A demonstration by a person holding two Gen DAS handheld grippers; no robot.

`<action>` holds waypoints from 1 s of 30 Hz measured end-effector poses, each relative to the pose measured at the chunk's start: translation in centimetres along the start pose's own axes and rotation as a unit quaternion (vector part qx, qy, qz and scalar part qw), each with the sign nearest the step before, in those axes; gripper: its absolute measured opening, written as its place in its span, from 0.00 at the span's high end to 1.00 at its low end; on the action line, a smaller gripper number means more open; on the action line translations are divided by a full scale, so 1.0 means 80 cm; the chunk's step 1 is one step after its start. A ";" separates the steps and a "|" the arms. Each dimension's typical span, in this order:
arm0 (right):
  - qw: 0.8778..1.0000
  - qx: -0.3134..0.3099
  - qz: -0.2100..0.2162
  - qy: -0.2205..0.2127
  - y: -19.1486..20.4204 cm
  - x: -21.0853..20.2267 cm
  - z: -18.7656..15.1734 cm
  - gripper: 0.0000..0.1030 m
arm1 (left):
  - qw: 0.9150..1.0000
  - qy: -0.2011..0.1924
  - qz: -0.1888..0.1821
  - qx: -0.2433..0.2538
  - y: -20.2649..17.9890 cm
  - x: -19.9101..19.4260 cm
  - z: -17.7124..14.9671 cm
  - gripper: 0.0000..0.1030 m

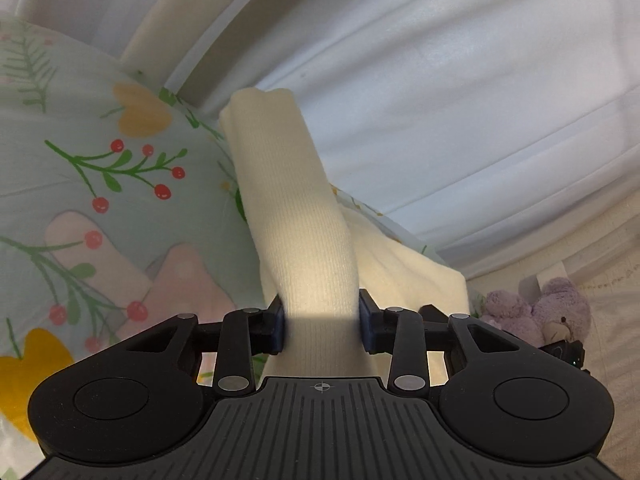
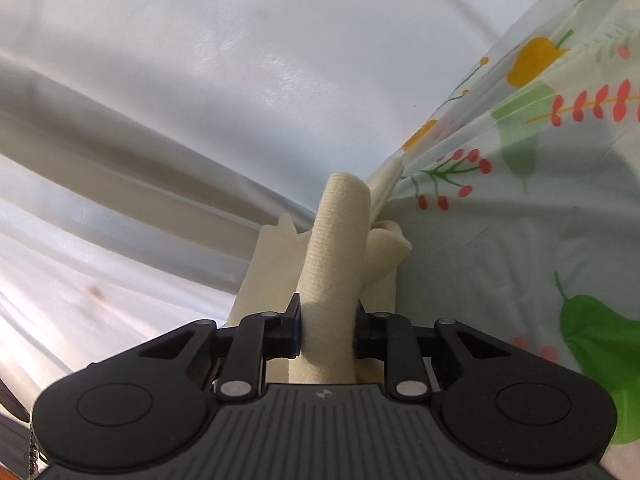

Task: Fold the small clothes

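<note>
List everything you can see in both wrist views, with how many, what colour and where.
cream knit garment: one, cream, lifted over the bed and pinched at two spots; in the right wrist view a rolled part stands up between the pads
floral sheet: one, pale green with red berries, yellow and pink shapes, left in the left wrist view, right in the right wrist view
curtain: one, white, pleated, behind the bed
plush toy: one, lilac, far right in the left wrist view
left tongs: one, black with blue pads, shut on the garment
right tongs: one, black, shut on the garment
</note>
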State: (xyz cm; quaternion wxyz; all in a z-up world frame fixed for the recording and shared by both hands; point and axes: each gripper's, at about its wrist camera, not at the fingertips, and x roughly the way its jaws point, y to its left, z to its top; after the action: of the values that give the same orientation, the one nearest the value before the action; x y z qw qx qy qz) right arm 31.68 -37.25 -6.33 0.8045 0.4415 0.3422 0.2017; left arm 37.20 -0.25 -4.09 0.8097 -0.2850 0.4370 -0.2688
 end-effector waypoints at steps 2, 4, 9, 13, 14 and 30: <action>1.000 -0.004 0.005 0.007 0.010 0.003 -0.007 0.80 | 1.000 -0.016 0.009 0.008 0.000 -0.030 -0.007 0.63; 1.000 -0.011 0.017 0.021 0.028 0.013 -0.022 0.80 | 0.999 -0.030 0.022 -0.001 0.008 -0.067 -0.013 0.63; 0.997 -0.031 0.033 0.064 0.063 0.045 -0.069 0.80 | 0.996 -0.053 0.076 -0.007 0.035 -0.132 -0.044 0.62; 0.991 -0.071 0.007 0.110 0.083 0.074 -0.113 0.79 | 0.990 -0.041 0.138 -0.014 0.063 -0.148 -0.075 0.59; 0.988 -0.098 -0.016 0.121 0.088 0.080 -0.125 0.74 | 0.986 -0.039 0.159 -0.022 0.069 -0.150 -0.080 0.58; 0.909 -0.375 -0.176 0.045 0.195 0.143 -0.204 0.67 | 0.954 -0.156 0.254 -0.005 0.072 -0.126 -0.069 0.36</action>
State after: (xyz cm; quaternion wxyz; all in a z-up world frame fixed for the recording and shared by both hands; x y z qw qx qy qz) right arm 27.28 -12.46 -3.52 0.9170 0.0300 0.3492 0.1905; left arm 28.78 9.39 -5.04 0.9078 -0.2072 0.3645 -0.0039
